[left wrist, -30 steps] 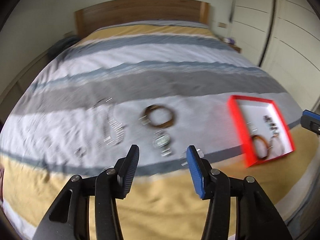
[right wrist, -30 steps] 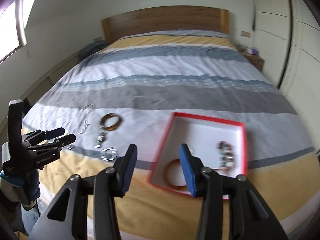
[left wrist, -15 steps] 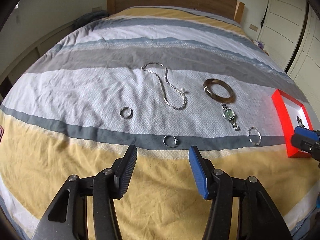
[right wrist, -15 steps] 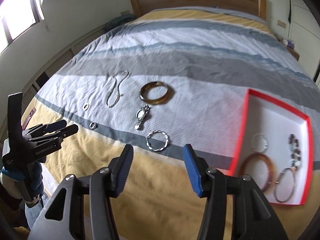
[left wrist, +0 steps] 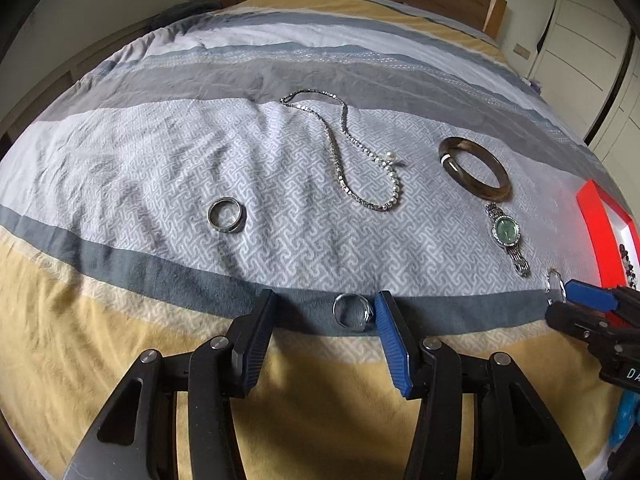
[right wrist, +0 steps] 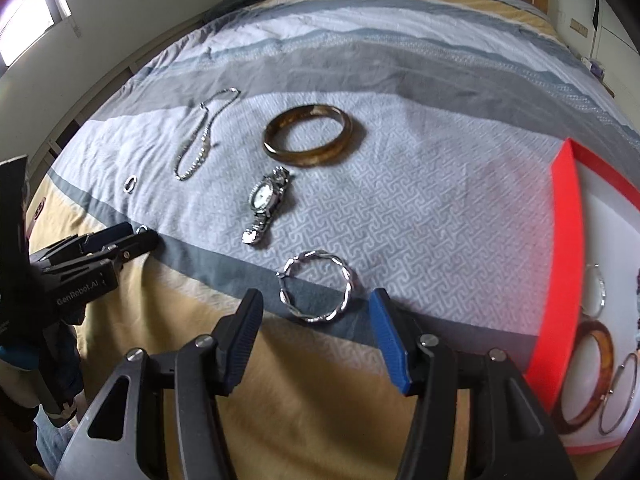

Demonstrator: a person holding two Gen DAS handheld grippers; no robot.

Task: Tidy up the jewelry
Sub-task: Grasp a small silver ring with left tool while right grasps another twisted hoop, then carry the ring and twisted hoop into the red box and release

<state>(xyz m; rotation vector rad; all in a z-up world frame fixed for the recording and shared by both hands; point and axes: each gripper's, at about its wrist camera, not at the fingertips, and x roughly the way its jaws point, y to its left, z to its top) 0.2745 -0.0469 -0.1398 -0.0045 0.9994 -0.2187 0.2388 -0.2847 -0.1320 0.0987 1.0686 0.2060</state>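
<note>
The right tool (right wrist: 316, 330), its jaws just opening with nothing gripped, hovers at a twisted silver bracelet (right wrist: 318, 286) on the bed (right wrist: 420, 208); watch (right wrist: 266, 204) and brown bangle (right wrist: 308, 135) lie beyond.

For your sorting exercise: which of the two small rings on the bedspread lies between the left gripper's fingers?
The small ring on the dark grey stripe; the wider band ring lies farther off.
</note>
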